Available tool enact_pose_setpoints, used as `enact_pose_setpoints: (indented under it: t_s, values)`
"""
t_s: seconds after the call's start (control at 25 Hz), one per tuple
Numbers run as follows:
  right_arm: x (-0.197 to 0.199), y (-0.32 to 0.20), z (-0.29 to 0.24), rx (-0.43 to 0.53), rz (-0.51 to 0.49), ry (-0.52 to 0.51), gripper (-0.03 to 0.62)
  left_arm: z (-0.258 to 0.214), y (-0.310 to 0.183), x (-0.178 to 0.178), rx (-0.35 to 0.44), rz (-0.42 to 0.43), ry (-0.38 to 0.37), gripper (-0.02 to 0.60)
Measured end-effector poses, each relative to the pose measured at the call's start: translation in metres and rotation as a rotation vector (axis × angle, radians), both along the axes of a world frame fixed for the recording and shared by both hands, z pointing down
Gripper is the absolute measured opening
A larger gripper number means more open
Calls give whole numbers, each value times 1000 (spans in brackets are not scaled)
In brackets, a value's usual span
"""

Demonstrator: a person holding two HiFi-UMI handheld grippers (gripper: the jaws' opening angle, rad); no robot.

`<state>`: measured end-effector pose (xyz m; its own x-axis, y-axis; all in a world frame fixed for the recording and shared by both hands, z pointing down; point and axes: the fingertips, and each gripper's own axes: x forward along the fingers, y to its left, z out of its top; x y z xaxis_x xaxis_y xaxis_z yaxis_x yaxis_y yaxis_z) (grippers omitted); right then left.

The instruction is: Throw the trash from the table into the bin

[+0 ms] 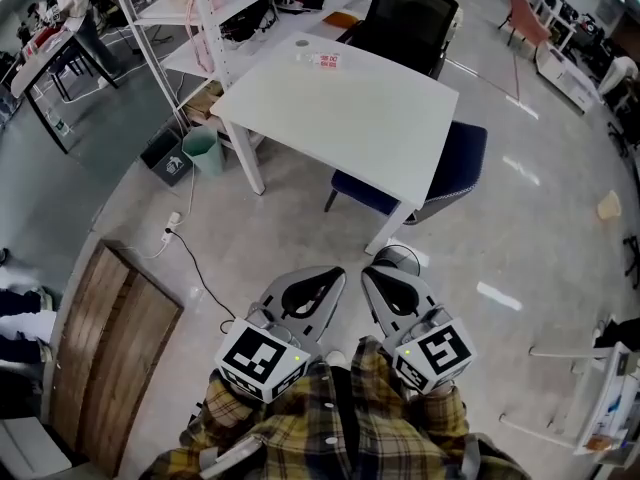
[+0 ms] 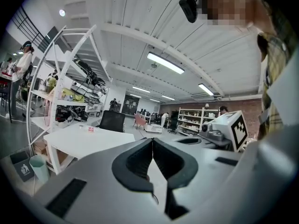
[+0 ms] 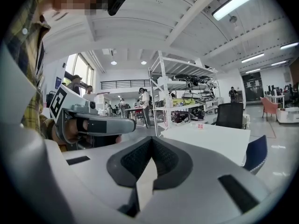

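A white table (image 1: 350, 118) stands ahead of me. At its far edge lie a small red-and-white wrapper (image 1: 327, 60) and a pale round scrap (image 1: 302, 43). A teal bin (image 1: 203, 151) stands on the floor by the table's left leg. Both grippers are held close to my body, well short of the table. My left gripper (image 1: 334, 274) is shut, its tips meeting with nothing between them. My right gripper (image 1: 372, 272) is shut and empty as well. The left gripper view shows the wrapper (image 2: 90, 129) and the teal bin (image 2: 39, 168). The right gripper view shows the wrapper (image 3: 200, 125) on the table (image 3: 210, 141).
A dark bin box (image 1: 167, 158) sits next to the teal bin. A black office chair (image 1: 405, 23) is behind the table and a blue chair (image 1: 440, 173) is tucked under its right side. White shelving (image 1: 190, 18) stands left. A wooden board (image 1: 110, 348) and a cable (image 1: 190, 258) lie on the floor.
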<state>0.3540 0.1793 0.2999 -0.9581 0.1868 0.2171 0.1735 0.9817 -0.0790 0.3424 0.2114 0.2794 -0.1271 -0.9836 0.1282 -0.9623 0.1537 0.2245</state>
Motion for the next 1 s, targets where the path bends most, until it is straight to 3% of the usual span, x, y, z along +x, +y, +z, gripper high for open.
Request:
enact_pose_setpoints:
  t_s: [0.52, 1.0]
  values:
    - [-165, -15, 7, 25, 60, 30, -2, 8, -6, -173, -6, 38, -1, 9]
    - [-242, -15, 24, 22, 73, 85, -2, 24, 1, -251, -14, 13, 42, 9]
